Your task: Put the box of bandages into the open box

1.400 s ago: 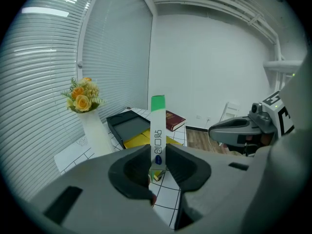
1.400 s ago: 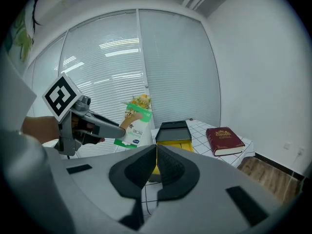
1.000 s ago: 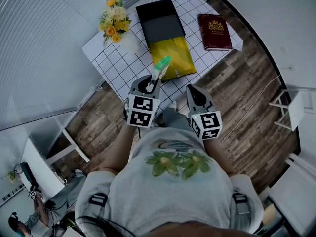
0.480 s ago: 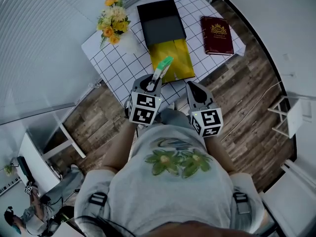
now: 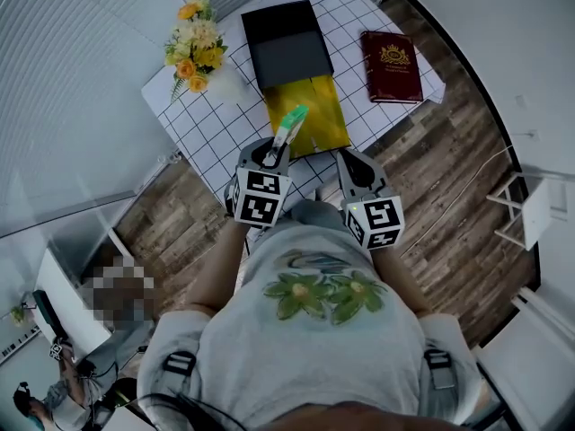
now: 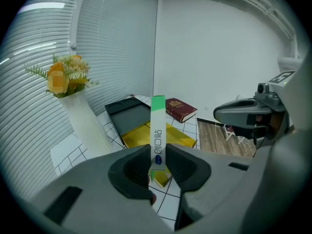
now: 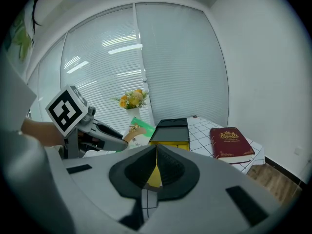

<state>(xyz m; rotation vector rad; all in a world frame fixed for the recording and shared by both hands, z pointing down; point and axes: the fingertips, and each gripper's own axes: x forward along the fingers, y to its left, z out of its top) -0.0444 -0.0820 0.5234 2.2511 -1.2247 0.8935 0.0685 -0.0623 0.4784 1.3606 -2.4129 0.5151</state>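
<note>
The bandage box is slim, white with a green end. It stands upright between the jaws of my left gripper, which is shut on it. It hangs over the table's near edge, just short of the open box. That box has a black half and a yellow half and lies flat on the white grid table. My right gripper hovers beside the left one, its jaws shut with nothing between them. The right gripper view shows the bandage box left of the open box.
A white vase of yellow flowers stands left of the open box. A dark red book lies to its right. Wooden floor surrounds the table. White furniture stands at the right.
The head view has shifted a little. Both grippers stay by the table's near edge, and the left one still holds the bandage box.
</note>
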